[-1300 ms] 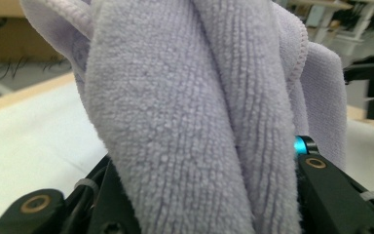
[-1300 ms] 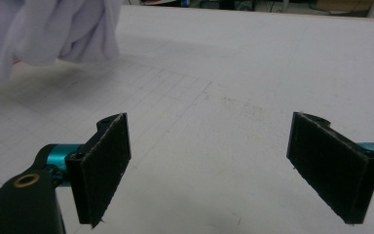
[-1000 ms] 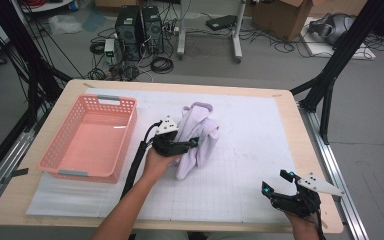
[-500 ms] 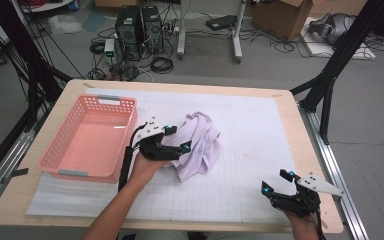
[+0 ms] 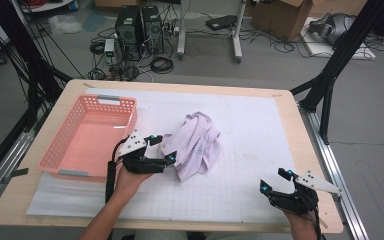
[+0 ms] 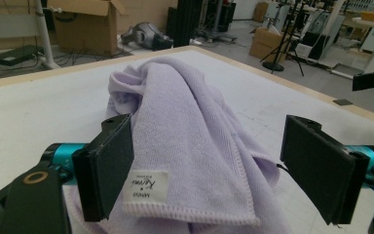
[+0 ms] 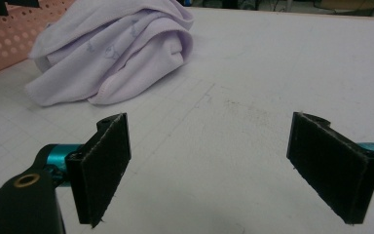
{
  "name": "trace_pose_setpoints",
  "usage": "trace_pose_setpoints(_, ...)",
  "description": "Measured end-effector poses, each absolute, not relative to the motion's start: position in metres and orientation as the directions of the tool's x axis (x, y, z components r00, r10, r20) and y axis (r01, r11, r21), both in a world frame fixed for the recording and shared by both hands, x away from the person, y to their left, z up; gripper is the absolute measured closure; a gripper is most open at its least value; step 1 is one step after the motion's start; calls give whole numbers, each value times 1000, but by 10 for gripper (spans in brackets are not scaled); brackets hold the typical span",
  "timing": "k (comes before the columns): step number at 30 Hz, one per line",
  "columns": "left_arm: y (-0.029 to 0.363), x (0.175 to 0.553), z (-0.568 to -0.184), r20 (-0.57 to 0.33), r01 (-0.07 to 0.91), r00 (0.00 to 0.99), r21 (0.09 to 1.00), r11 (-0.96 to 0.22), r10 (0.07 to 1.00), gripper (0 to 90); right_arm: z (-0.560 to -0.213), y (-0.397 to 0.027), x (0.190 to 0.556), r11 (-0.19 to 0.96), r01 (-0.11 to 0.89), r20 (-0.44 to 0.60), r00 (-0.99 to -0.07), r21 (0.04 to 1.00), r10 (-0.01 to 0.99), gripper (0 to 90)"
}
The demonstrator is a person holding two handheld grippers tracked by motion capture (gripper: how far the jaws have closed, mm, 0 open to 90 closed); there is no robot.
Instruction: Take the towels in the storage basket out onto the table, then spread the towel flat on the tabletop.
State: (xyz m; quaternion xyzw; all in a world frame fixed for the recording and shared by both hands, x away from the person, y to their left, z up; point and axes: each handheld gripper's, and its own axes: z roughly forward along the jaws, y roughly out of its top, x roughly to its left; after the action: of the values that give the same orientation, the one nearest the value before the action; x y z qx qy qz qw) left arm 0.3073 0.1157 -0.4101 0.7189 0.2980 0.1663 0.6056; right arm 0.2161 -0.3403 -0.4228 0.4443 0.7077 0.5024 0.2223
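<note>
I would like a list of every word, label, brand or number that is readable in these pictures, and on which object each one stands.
White sewn label on the hem of the lilac towel, in the left gripper view: it appears upside down; a cursive brand word and a small printed line, both too blurred to read with certainty.
Cardboard boxes on the floor: no readable print.
Pink basket, white gridded mat: no text.

My left gripper (image 5: 161,151) lay level and low over the counter, pointing toward the right, my bare forearm (image 5: 111,207) rising to it from the near edge. Its fingers (image 6: 108,168) had just been opening and stood wide apart. My right gripper (image 5: 276,182) sat near the front right corner, aimed leftward, its fingers (image 7: 102,165) spread wide with nothing between them.
</note>
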Motion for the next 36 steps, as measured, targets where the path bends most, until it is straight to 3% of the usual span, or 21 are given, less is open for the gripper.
trace_pose_setpoints(8, 120, 302, -413, -85, 202, 763, 973, -112, 640, 211, -423, -336, 221, 106, 400, 129, -518, 910, 846, 148)
trace_pose_setpoints(36, 116, 304, -418, -106, 237, 788, 961, -141, 606, 250, -426, -332, 226, 122, 408, 125, -528, 905, 840, 149)
